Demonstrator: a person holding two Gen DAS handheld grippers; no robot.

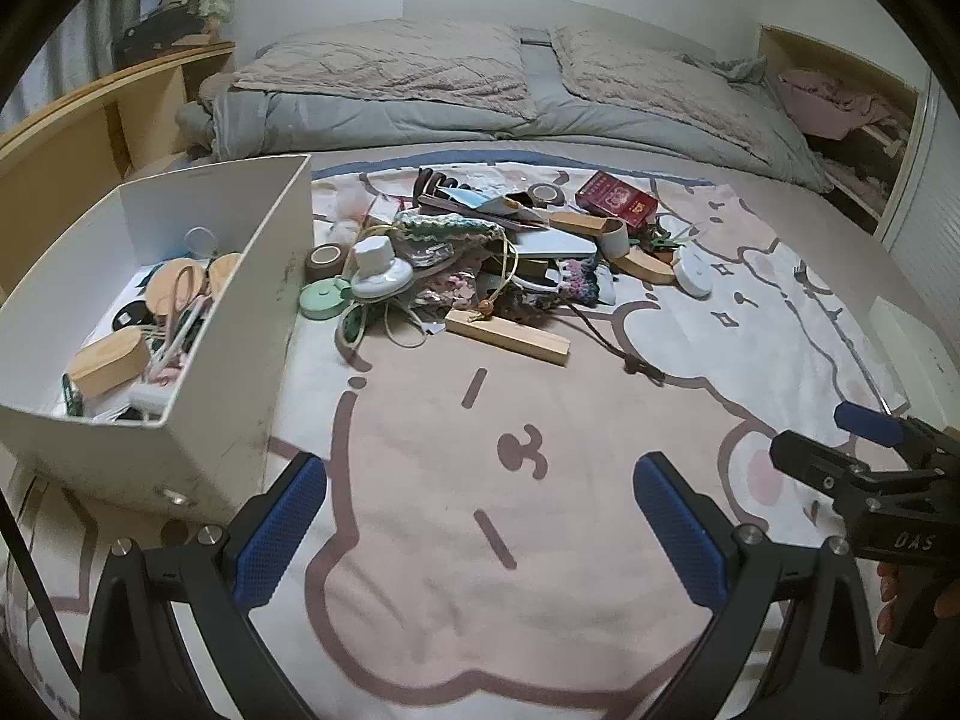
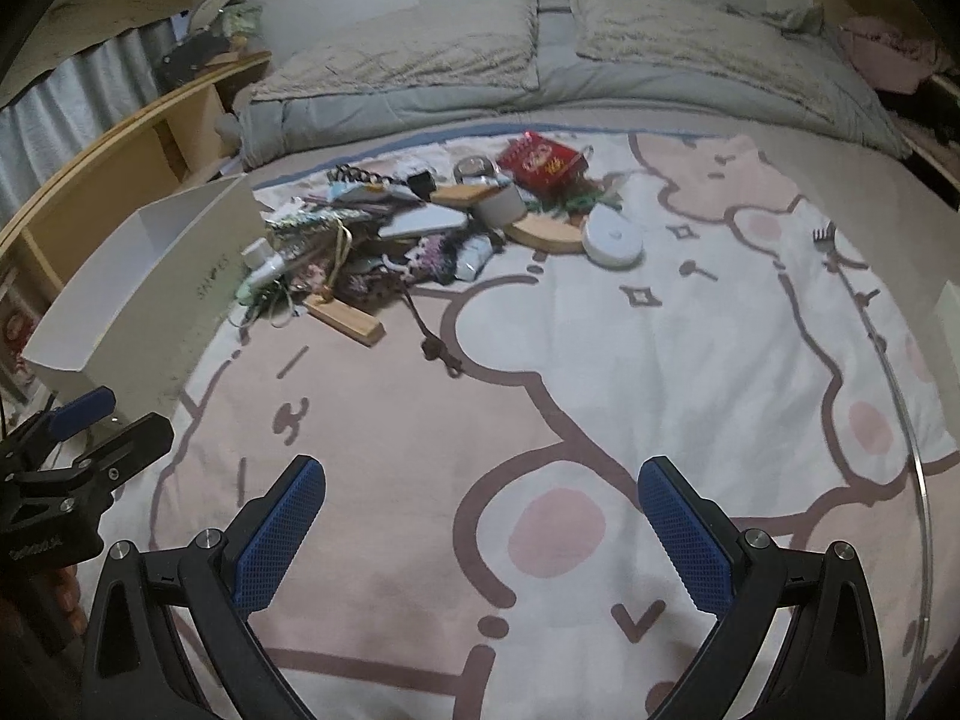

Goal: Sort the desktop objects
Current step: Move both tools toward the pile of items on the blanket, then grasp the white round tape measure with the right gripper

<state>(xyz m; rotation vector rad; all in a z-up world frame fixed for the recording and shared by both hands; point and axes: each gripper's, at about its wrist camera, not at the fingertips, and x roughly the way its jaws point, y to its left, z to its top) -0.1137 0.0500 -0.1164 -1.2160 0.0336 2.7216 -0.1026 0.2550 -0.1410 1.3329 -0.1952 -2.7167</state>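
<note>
Writing: we are reading "DAS" in pale letters on the black body of the right gripper (image 1: 864, 420); the lettering on the white box's (image 1: 240, 324) side wall is too faint for us to make out.
Red pack: a flat red pack (image 2: 542, 163) with gold print we cannot read is lying at the far edge of the pile.
Pile: we are seeing wooden blocks (image 1: 507, 336), tape rolls (image 1: 326, 260), a round white disc (image 2: 613, 238) and knitted pieces heaped on the bed, just right of the box.
Box contents: a rounded wooden block (image 1: 108, 363) and scissors are sitting inside.
Blanket: a soft pink-and-white cartoon blanket (image 1: 480, 540) is covering the bed.
Left gripper (image 1: 480, 531): its blue, ribbed pads are spread wide, holding nothing.
Right gripper: likewise spread and empty.
</note>
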